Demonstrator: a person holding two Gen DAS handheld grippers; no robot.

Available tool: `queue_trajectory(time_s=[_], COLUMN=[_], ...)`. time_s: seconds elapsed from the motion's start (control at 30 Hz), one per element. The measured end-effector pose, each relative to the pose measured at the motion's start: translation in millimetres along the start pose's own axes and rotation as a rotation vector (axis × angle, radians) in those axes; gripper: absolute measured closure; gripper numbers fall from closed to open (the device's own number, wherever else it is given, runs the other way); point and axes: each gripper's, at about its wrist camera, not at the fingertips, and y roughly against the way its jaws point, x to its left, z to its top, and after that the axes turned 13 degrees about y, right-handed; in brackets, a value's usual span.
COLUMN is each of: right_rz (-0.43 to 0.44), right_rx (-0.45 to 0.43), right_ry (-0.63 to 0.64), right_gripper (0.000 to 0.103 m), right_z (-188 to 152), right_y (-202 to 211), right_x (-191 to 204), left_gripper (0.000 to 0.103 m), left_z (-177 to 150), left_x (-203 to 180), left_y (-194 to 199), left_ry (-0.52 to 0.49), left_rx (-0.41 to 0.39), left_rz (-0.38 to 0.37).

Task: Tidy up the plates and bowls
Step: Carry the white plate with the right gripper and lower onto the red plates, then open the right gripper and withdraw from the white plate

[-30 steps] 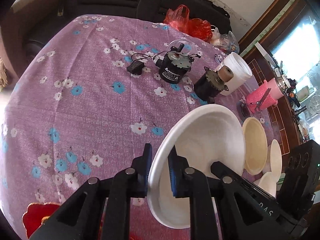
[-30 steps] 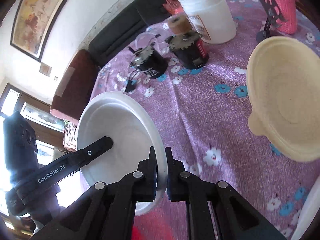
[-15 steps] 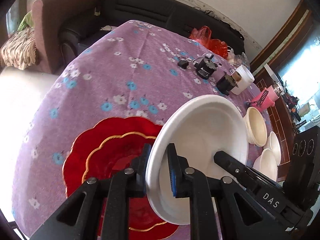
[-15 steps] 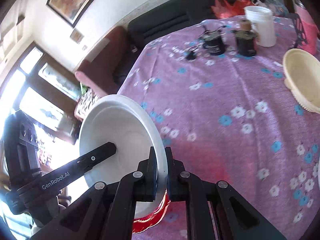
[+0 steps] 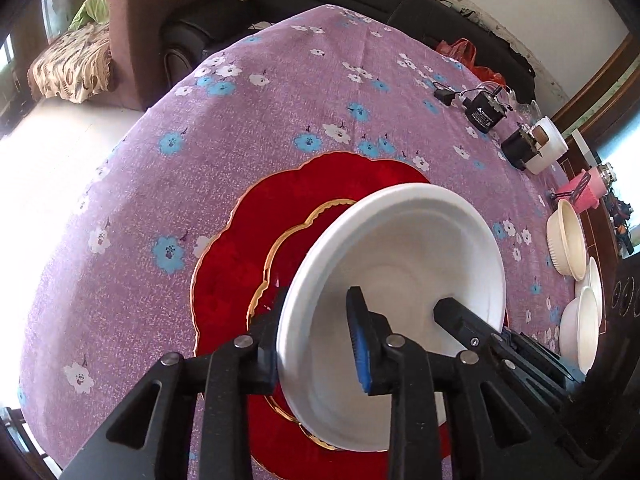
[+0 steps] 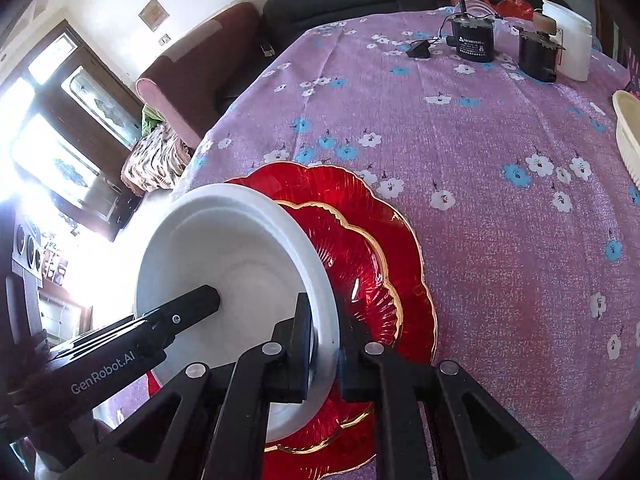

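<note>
A white bowl (image 5: 404,280) is held between both grippers, over red scalloped plates (image 5: 256,248) with gold rims that lie stacked on the purple flowered tablecloth. My left gripper (image 5: 316,344) has opened a little around the bowl's near rim. My right gripper (image 6: 326,344) is shut on the opposite rim of the white bowl (image 6: 232,272), above the red plates (image 6: 372,240). The bowl sits low over the plates; contact with them cannot be told.
A cream bowl (image 5: 568,236) and white bowls (image 5: 580,328) sit at the right edge of the table. Two black motors (image 6: 472,40), a white jar (image 6: 570,40), a pink item (image 5: 584,192) and a red bag (image 5: 460,50) stand at the far side.
Both grippers carried the white bowl toward the near table edge and lowered it over the red plates. The left jaws have spread wider around the rim.
</note>
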Motion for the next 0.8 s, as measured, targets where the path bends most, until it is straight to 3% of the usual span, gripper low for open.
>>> queue_trajectory(time_s=[0.1, 0.2, 0.33, 0.5, 0.6, 0.7, 0.8], right_rz=[-0.039, -0.045, -0.046, -0.047, -0.047, -0.048, -0.065], right_rx=[-0.003, -0.024, -0.073, -0.132, -0.188, -0.244, -0.301], right_ry=[0.021, 0.035, 0.036, 0.046, 0.035, 0.028, 0.02], right_gripper=[0.09, 0.083, 0.064, 0.062, 0.062, 0.061, 0.054], right_z=[1.1, 2.0, 2.2, -0.6, -2.9, -8.3, -19.3], right_y=[-2.1, -0.1, 8.3, 23.8, 39.4, 59.4, 80.9], right_x=[4.3, 5.6, 4.3, 4.6, 2.0, -0.3, -5.5], left_gripper=[0.058, 0.05, 0.047, 0.043, 0.038, 0.017, 0.01], left_z=[0.7, -1.0, -3.4, -11.4, -22.9, -40.9, -58.0], left_x=[-2.3, -4.9, -4.4, 2.1, -0.5, -10.5, -23.7], left_y=[6.9, 17.1, 31.3, 50.3, 67.8, 92.5, 111.7], left_ry=[-0.009, -0.029, -0.036, -0.015, -0.033, -0.067, -0.107], left_rx=[-0.033, -0.08, -0.118, -0.164, -0.239, -0.367, -0.461], left_rz=[-0.004, 0.006, -0.016, -0.053, -0.036, 0.011, 0.011])
